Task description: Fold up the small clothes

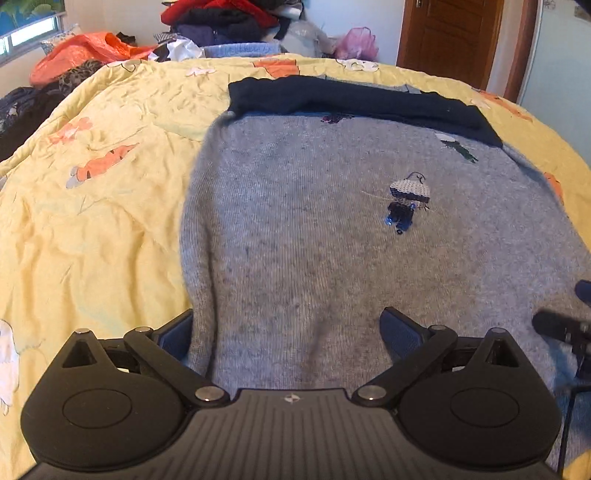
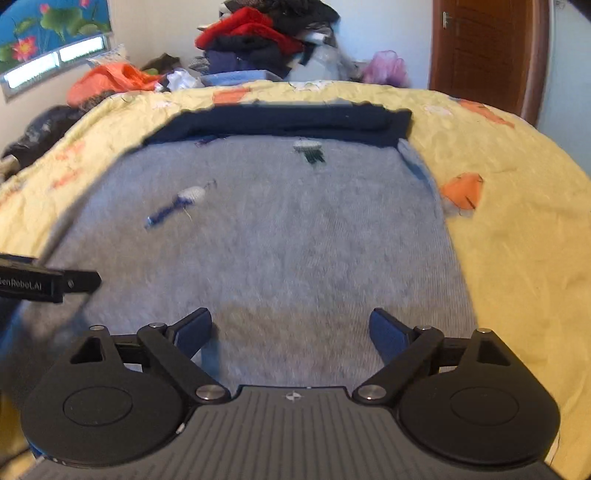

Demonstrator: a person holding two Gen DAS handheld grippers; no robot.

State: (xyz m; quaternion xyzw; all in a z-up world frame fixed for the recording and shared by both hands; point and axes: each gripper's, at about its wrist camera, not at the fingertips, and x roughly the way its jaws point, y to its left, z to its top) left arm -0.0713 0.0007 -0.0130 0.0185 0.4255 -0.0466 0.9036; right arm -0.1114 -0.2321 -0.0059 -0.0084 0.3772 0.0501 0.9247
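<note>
A yellow quilt [image 1: 92, 229] with orange flowers covers the bed, and on it lies the grey sweater [image 1: 314, 240], spread flat with its navy band [image 1: 351, 101] at the far end and its near part running under both cameras. Beyond the bed stands a heap of clothes [image 1: 221, 18], and a brown door [image 1: 450, 37] shows at the right (none of it bears on the fold).

The sweater lies straight ahead of both grippers, its long axis running away from them, from the near edge toward the navy band. Its left edge [image 1: 192, 240] comes down almost to the left finger of the left gripper [image 1: 284, 332], so that gripper sits over the left side of the cloth; the right gripper [image 2: 291, 332] sits over the right side, with the sweater's right edge [image 2: 454, 258] a little outside its right finger. Each side therefore has its own nearer hand, and a fold across the width or a fold of the near part up toward the band would, I judge, start from these two edges.

The left gripper stands wide open, its blue pads [image 1: 399, 332] well apart with only grey knit between them and nothing pinched. The right gripper is likewise wide open, pads [image 2: 388, 336] apart above the cloth, holding nothing. Whether any pad brushes the knit I cannot tell; the right view is blurred. The left gripper's tip [image 2: 79, 282] shows at the left of that view.
</note>
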